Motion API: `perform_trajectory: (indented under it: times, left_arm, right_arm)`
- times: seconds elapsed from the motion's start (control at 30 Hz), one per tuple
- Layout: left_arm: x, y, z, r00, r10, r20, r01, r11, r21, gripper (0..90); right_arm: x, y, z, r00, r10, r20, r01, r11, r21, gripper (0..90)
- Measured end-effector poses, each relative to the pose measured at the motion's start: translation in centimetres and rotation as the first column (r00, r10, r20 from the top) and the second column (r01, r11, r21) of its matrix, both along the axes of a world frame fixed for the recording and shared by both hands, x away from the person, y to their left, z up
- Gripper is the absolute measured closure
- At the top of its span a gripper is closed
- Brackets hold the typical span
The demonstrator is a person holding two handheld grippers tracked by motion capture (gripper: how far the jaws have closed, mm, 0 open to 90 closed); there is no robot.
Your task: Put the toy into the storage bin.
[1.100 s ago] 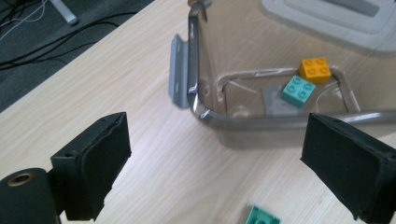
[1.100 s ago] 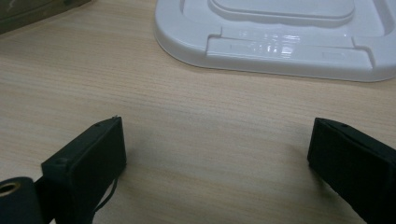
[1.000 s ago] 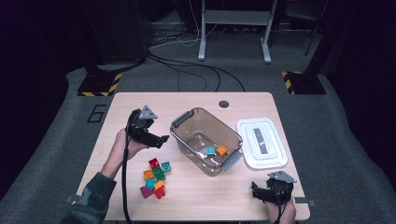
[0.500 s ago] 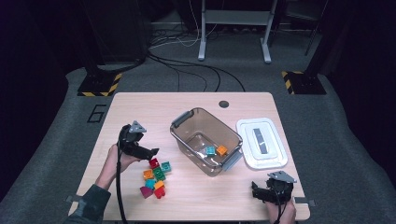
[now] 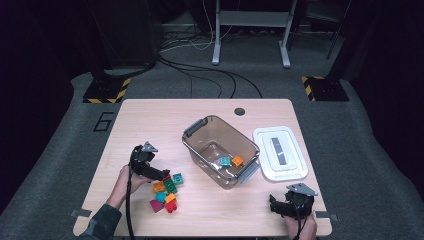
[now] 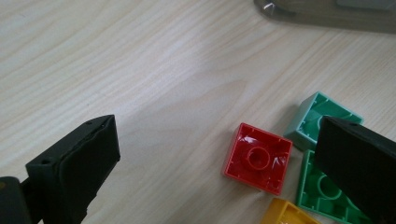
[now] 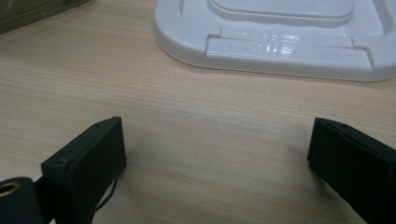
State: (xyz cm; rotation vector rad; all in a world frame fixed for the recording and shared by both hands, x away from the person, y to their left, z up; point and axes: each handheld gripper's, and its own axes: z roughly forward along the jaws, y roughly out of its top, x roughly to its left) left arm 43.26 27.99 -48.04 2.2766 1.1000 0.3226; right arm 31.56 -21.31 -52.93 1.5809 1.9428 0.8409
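A loose pile of coloured bricks (image 5: 167, 192) lies on the wooden table (image 5: 150, 125) at front left. My left gripper (image 5: 162, 175) is low at the pile's upper edge, open, its jaws having just been opening. In the left gripper view the gripper (image 6: 215, 126) has a red brick (image 6: 258, 157) lying upside down on the table between its wide jaws, untouched. A pale green brick (image 6: 322, 112), a green brick (image 6: 317, 191) and a yellow brick (image 6: 285, 212) lie by the right jaw. My right gripper (image 5: 274, 205) (image 7: 215, 126) rests open and empty at front right.
A clear brown bin (image 5: 250, 145) stands mid-table with a teal brick (image 5: 225, 161) and an orange brick (image 5: 237, 161) inside; its corner (image 6: 327, 14) shows ahead of the left gripper. A white lid (image 5: 280, 152) (image 7: 280, 42) lies right of the bin, just ahead of the right gripper.
My left gripper has come down from beside the bin toward the near left and now sits low at the brick pile. The right gripper has stayed where it was.
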Motion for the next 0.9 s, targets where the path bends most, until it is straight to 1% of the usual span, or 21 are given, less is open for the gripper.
perform_trajectory:
  times: [0.07, 0.17, 0.27, 0.3, 0.33, 0.4, 0.47, 0.5, 0.53, 0.57, 0.7, 0.73, 0.77, 0.8, 0.87, 0.9]
  left_arm:
    - [0.0, 0.0, -0.4, 1.0000, 0.006, 0.003, -0.006, 1.0000, 0.002, 0.0]
    - [0.0, -0.2, -0.8, 0.9999, 0.011, -0.009, -0.011, 0.9999, 0.000, 0.0]
    - [-0.1, -0.2, -1.2, 1.0000, 0.005, -0.007, -0.005, 0.9998, 0.017, 0.0]
    - [-0.1, -0.2, -1.3, 0.9999, 0.010, -0.008, -0.010, 0.9997, 0.020, 0.0]
    - [-0.1, -0.2, -1.4, 0.9997, 0.018, -0.014, -0.017, 0.9997, 0.014, 0.0]
    - [0.0, 0.0, -1.5, 0.9996, 0.022, -0.019, -0.022, 0.9995, 0.021, 0.0]
    - [0.1, 0.2, -1.6, 0.9995, 0.028, -0.011, -0.028, 0.9991, 0.032, 0.0]
    - [0.1, 0.3, -1.6, 0.9993, 0.032, -0.017, -0.031, 0.9992, 0.027, 0.0]
    - [0.1, 0.4, -1.7, 0.9992, 0.037, -0.013, -0.037, 0.9989, 0.029, 0.0]
    - [0.1, 0.4, -1.7, 0.9992, 0.039, -0.013, -0.039, 0.9985, 0.038, 0.0]
    - [0.2, 0.5, -1.8, 0.9993, 0.037, -0.011, -0.036, 0.9984, 0.043, 0.6]
    - [0.1, 0.5, -1.9, 0.9995, 0.031, -0.005, -0.031, 0.9987, 0.040, 3.7]
    - [0.1, 0.5, -1.8, 0.9999, 0.017, 0.001, -0.017, 0.9990, 0.041, 9.3]
    - [-0.1, 0.4, -1.9, 0.9998, 0.010, 0.015, -0.011, 0.9984, 0.055, 16.5]
    - [-0.2, 0.3, -2.0, 0.9999, -0.001, 0.011, 0.000, 0.9981, 0.061, 25.1]
    - [-0.2, 0.3, -2.1, 0.9999, -0.005, 0.010, 0.004, 0.9981, 0.061, 31.4]
  right_arm:
    - [0.0, 0.0, 0.0, 1.0000, -0.001, 0.000, 0.001, 1.000, 0.000, 3.4]
    - [0.0, 0.0, 0.0, 1.0000, 0.000, 0.000, 0.000, 1.000, 0.000, 3.4]
    - [0.0, 0.0, 0.0, 1.0000, 0.000, 0.000, 0.000, 1.000, 0.000, 3.4]
    - [0.0, 0.0, 0.0, 1.0000, 0.001, 0.000, -0.001, 1.000, -0.001, 3.4]
    - [0.0, 0.0, 0.0, 1.0000, 0.000, 0.000, 0.000, 1.000, 0.000, 3.4]
    - [0.0, 0.0, 0.0, 1.0000, 0.000, 0.000, 0.000, 1.000, -0.001, 3.4]
    - [0.0, 0.0, 0.0, 1.0000, 0.000, 0.000, 0.000, 1.000, 0.000, 3.4]
    - [0.0, 0.0, 0.0, 1.0000, 0.000, 0.000, 0.000, 1.000, 0.000, 3.4]
    - [0.0, 0.0, 0.0, 1.0000, -0.002, -0.002, 0.002, 1.000, 0.002, 3.4]
    - [0.0, 0.0, 0.0, 1.0000, 0.000, 0.000, 0.000, 1.000, 0.000, 3.4]
    - [0.0, 0.0, 0.0, 1.0000, 0.000, 0.000, 0.000, 1.000, 0.000, 3.4]
    - [0.0, 0.0, 0.0, 1.0000, 0.000, 0.000, 0.000, 1.000, 0.000, 3.4]
    - [0.0, 0.0, 0.0, 1.0000, -0.002, -0.001, 0.002, 1.000, 0.001, 3.4]
    - [0.0, 0.0, 0.0, 1.0000, -0.001, 0.000, 0.001, 1.000, 0.000, 3.4]
    - [0.0, 0.0, 0.0, 1.0000, -0.001, 0.000, 0.001, 1.000, 0.000, 3.4]
    - [0.0, 0.0, 0.0, 1.0000, -0.002, -0.001, 0.002, 1.000, 0.001, 3.4]
